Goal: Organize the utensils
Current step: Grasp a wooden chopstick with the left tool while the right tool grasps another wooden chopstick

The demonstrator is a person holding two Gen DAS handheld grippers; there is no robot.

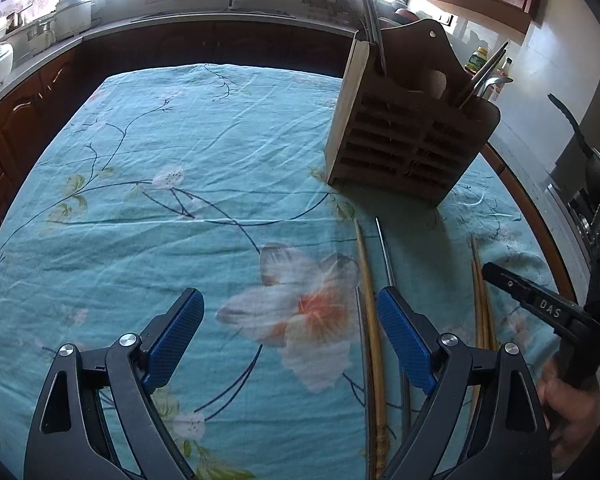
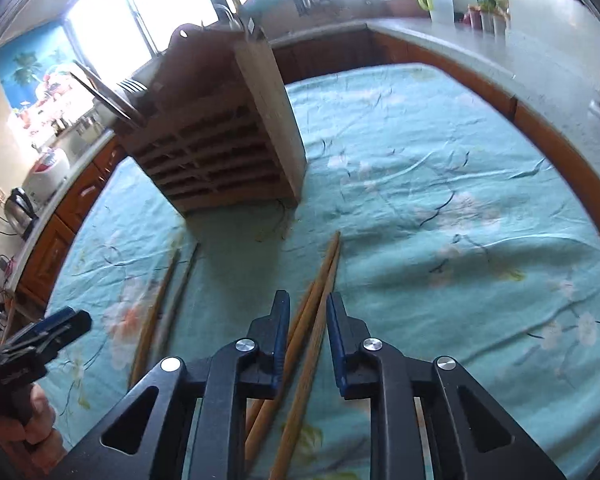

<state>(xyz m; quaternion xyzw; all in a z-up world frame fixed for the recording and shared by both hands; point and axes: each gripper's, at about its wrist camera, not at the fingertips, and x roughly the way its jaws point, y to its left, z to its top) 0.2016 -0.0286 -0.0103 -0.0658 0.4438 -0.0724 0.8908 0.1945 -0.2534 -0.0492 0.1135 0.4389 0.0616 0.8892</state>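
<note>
Several utensils already stand in the wooden holder (image 1: pixel 404 136) at the table's far side. Two wooden chopsticks (image 2: pixel 316 300) lie between the right gripper's (image 2: pixel 308 312) narrowed jaws, contact unclear; more sticks (image 1: pixel 370 300) wait beside the wide-open left gripper (image 1: pixel 290 312).

A wooden holder (image 1: pixel 408 136) stood on the tablecloth (image 1: pixel 180 208), cutlery (image 1: pixel 486 80) in it; chopsticks (image 2: pixel 320 280) lay before it, a counter (image 1: pixel 140 24) behind.
</note>
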